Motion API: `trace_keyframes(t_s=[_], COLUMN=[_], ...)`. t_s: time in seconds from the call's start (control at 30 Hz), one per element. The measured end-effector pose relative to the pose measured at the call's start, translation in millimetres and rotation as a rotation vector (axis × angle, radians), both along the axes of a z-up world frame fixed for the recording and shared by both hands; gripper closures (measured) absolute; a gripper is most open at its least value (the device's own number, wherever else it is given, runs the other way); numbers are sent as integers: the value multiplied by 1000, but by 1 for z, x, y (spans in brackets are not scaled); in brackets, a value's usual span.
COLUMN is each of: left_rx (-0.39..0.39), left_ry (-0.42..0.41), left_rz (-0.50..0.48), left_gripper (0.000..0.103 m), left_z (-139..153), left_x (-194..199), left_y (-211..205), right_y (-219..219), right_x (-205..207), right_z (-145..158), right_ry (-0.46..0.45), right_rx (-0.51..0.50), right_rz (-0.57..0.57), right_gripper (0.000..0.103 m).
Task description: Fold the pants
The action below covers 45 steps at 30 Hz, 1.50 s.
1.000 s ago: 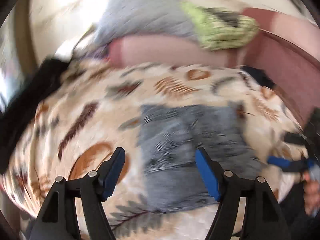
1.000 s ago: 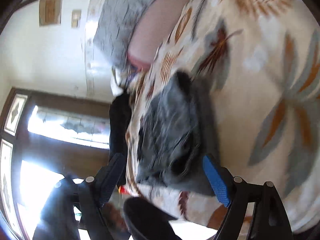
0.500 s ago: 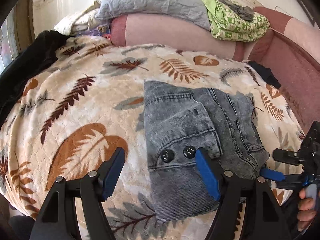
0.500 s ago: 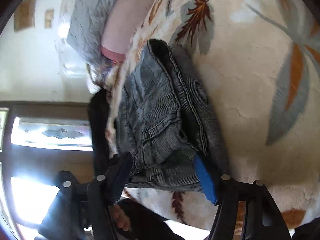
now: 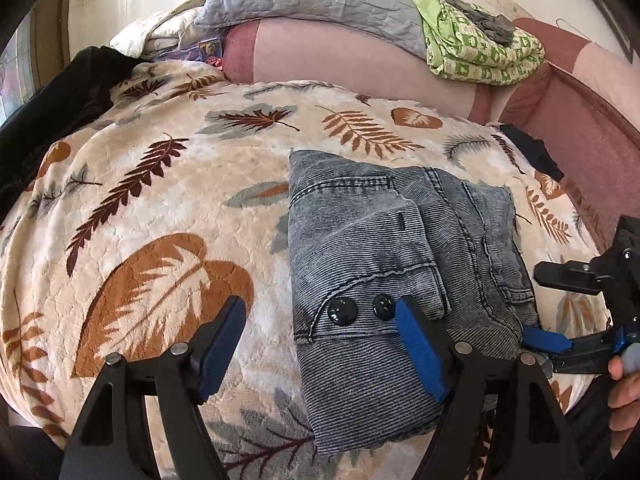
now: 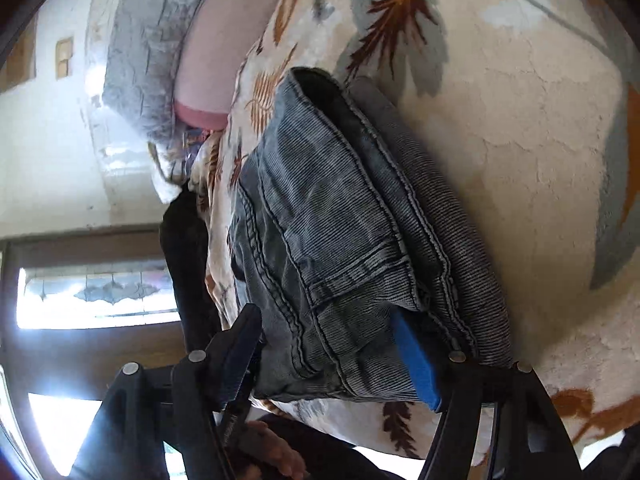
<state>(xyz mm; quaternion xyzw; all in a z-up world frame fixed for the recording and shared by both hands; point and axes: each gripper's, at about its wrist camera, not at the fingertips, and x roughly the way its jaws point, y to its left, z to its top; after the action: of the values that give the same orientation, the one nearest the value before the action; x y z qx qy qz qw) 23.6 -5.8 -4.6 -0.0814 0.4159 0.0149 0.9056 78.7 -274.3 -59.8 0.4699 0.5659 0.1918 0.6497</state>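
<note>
Right gripper (image 6: 332, 356) open, straddling the folded pants' (image 6: 340, 216) near edge; left gripper (image 5: 320, 344) open; denim's thick, limp — grab multilayer hem.

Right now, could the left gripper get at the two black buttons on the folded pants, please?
Probably yes: the left gripper is open, its right finger right beside the buttons atop the folded pants, nothing covering them.

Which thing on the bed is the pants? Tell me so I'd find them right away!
Look at the big cream blanket with brown and grey leaves that covers the bed. On its right half lies a folded grey denim bundle, the pants. Nothing else on the blanket is ribbed grey denim, and they have two shiny black buttons near the front edge.
</note>
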Motion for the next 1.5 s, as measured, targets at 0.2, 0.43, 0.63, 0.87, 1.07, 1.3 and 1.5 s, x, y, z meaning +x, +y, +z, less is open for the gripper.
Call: trace_keyframes(t_s=[0.2, 0.43, 0.63, 0.87, 1.07, 1.3, 1.5], left_rx=[5, 8, 8, 17, 50, 51, 63], left_ry=[-6, -4, -2, -25, -16, -13, -14], left_rz=[0, 3, 0, 0, -14, -12, -18], left_gripper=[25, 25, 25, 25, 25, 25, 24], left_z=[1, 1, 1, 12, 10, 8, 5], left_x=[-1, -2, -2, -8, -3, -2, -2], left_y=[-1, -1, -1, 3, 2, 2, -1], right_y=[-11, -1, 14, 20, 9, 6, 2], right_x=[-8, 4, -8, -49, -48, -32, -17], right_z=[-11, -5, 36, 68, 10, 1, -11], right_ry=[31, -22, -162, -288, -138, -74, -54], right_rx=[48, -81, -165, -213, -47, 7, 42], right_rz=[-90, -40, -20, -37, -72, -118, -148], right_gripper=[32, 89, 95, 99, 82, 30, 52])
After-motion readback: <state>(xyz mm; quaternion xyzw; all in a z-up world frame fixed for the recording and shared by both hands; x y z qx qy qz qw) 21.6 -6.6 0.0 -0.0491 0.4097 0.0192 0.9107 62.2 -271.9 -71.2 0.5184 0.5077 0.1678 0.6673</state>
